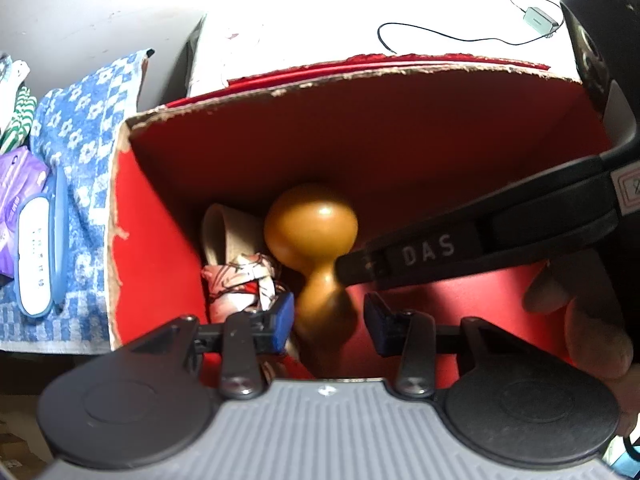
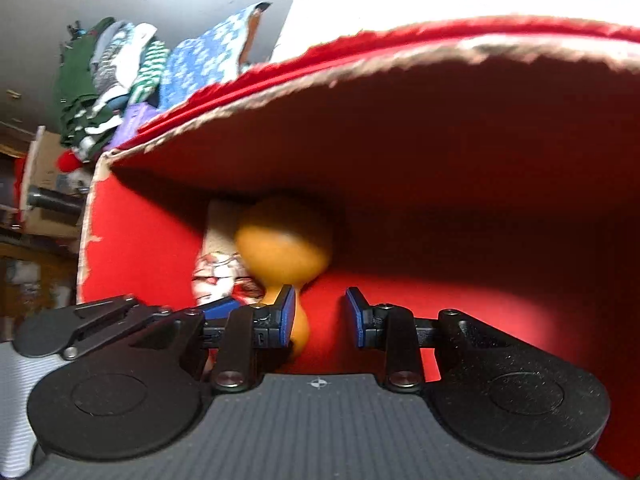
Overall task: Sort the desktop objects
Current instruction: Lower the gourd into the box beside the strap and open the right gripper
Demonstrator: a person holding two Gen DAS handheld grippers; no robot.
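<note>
A white surface point(image 1: 312, 12) is seen beyond and beside a large red cardboard box with torn, ragged rims point(image 1: 400, 132), open at the top; the box fills most of both wrist views. A blue-and-white checked towel with a flower pattern point(image 1: 84, 120) is spread to the left of the box, touching its left wall. On that towel a white oblong case with a blue rim point(image 1: 34, 256) is laid, with a purple packet point(image 1: 16, 188) just beside it. Inside the box, toward its left rear corner, an orange-brown wooden gourd-shaped object with a rounded head and narrow neck point(image 1: 310, 236) is recorded lying on the red floor. Touching its left side, a crumpled red-and-white patterned cloth bundle point(image 1: 240, 284) is seen, with a beige curved piece behind it. The left gripper point(image 1: 327, 322) is held over the box opening, its blue-padded fingers apart with the gourd's lower body seen between them; contact cannot be told. The right gripper point(image 2: 320, 316) is likewise held apart inside the box, its left pad just beside the gourd's neck, nothing clamped. In the left wrist view the right gripper's black body crosses from the right. A thin black cable with a small grey adapter point(image 1: 538, 18) lies on the surface behind the box.
</note>
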